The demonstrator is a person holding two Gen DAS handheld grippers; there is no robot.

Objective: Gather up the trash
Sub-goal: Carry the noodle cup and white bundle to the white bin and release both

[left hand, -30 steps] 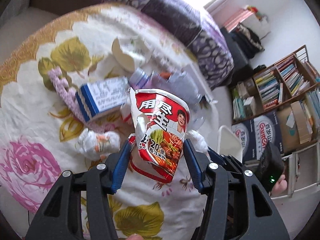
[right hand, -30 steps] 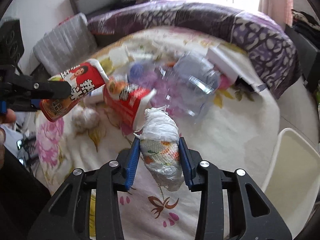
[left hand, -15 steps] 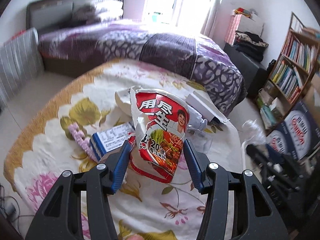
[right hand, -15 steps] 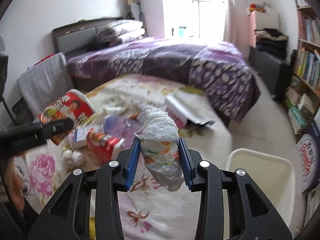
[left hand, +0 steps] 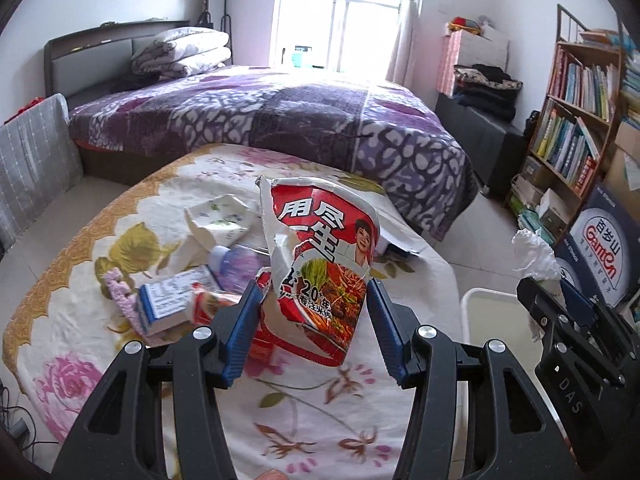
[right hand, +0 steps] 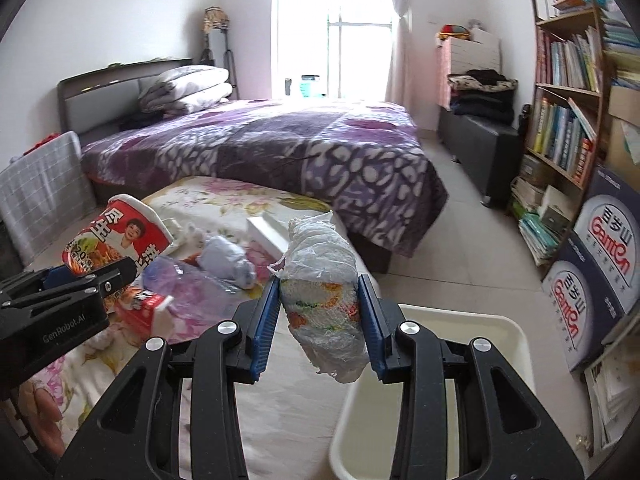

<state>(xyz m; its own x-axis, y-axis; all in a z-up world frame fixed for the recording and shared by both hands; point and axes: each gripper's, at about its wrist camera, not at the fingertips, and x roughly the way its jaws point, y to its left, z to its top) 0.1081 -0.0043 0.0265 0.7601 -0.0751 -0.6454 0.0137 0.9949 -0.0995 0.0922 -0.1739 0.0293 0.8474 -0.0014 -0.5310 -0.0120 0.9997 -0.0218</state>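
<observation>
A: Beside the floral table (left hand: 80, 280), low on the floor: white bin (right hand: 512, 332), open-topped. Biggest risk?

B: Missing it. Judging from the right wrist view, only just at the bin's near rim, not clearly over the middle. Letting go now likely means trash on the tiles or back on the cloth.

A: And the noodle cup (left hand: 320, 248)?

B: Clamped at its lower half in the left gripper (left hand: 314, 284), pads pressing both sides, up off the table above the remaining litter. Torn down one side, so soft. Could fold and slide out, or spill any dregs if tipped further.

A: The wrapped bundle (right hand: 320, 264)?

B: Pinched at mid-body in the right gripper (right hand: 318, 284), jaws fairly narrow. Loose film at both ends. Might snag on a pad at release and hang instead of dropping. Also close to the other gripper, hence some risk of a knock.

A: Which way for each?

B: Cup: long axis near upright, ragged mouth up and leaning away, base down toward the camera. Bundle: long axis also near upright, twisted end up, blunt end hanging below the pads toward the bin's near rim.
</observation>
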